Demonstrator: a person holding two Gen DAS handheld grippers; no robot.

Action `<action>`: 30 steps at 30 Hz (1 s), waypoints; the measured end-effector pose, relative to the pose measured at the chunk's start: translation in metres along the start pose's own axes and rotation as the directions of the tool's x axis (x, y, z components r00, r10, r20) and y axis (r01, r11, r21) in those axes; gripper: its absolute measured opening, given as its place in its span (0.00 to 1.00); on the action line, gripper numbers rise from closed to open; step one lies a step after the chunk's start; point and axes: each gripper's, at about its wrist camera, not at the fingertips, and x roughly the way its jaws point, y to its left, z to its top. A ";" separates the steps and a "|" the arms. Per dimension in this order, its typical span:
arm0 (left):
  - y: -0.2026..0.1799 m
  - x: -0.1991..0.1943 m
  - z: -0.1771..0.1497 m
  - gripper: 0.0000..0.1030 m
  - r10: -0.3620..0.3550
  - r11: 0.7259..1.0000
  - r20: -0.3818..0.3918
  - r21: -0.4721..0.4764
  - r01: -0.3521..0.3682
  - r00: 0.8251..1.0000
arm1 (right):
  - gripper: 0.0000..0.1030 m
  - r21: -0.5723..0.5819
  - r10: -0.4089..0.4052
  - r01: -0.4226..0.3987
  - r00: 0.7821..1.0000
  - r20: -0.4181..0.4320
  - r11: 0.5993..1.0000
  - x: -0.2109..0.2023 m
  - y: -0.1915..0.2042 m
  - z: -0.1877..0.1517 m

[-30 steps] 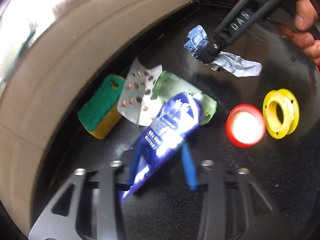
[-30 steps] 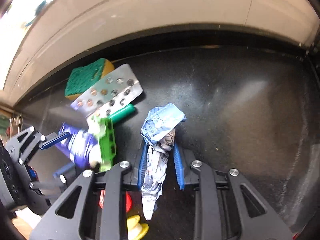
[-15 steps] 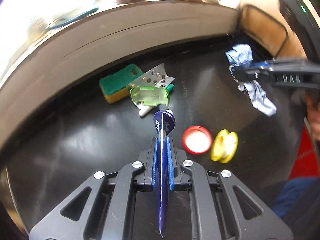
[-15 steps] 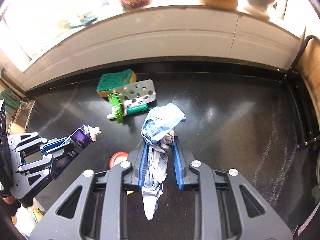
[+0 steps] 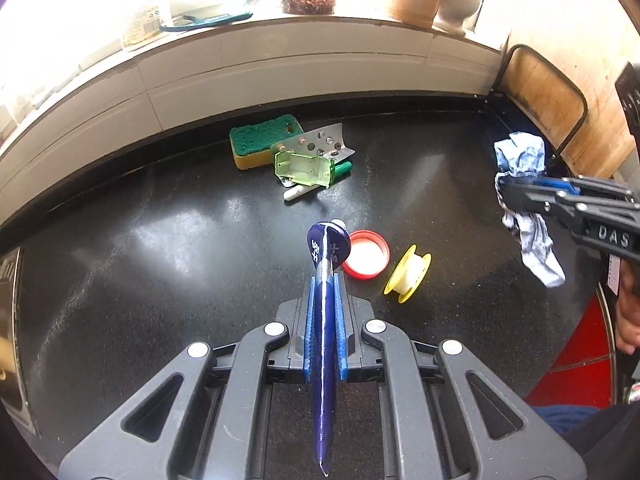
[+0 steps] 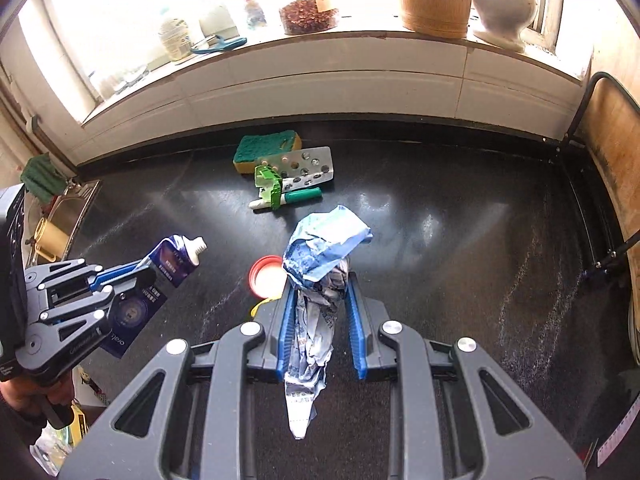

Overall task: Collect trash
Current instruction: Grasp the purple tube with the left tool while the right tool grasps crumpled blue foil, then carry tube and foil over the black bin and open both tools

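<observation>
My left gripper (image 5: 325, 279) is shut on a flattened dark-blue toothpaste tube (image 5: 329, 242), seen edge-on and held above the black countertop (image 5: 160, 248). My right gripper (image 6: 320, 280) is shut on a crumpled blue-and-white wrapper (image 6: 326, 246), also lifted off the counter. In the right wrist view the left gripper (image 6: 136, 270) is at the left with the tube (image 6: 176, 258). In the left wrist view the right gripper (image 5: 516, 196) is at the right edge with the wrapper (image 5: 520, 156).
On the counter lie a green-and-yellow sponge (image 5: 262, 140), a silver blister pack (image 5: 320, 142), a green plastic piece (image 5: 304, 168), a marker (image 6: 300, 196), a red lid (image 5: 368, 256) and a yellow spool (image 5: 408, 274). A sink (image 6: 68, 212) is at the left, a windowsill (image 6: 320, 56) with jars behind.
Both grippers have risen from the counter with their items. The left one has closed fully on the tube and rolled, so the tube now shows edge-on. The counter objects look smaller.
</observation>
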 end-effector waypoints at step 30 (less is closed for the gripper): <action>0.163 -0.181 -0.328 0.08 0.417 0.474 -0.204 -0.782 -0.403 0.886 | 0.24 -0.554 0.406 -0.666 0.745 -0.529 0.500 0.039 0.408 -0.128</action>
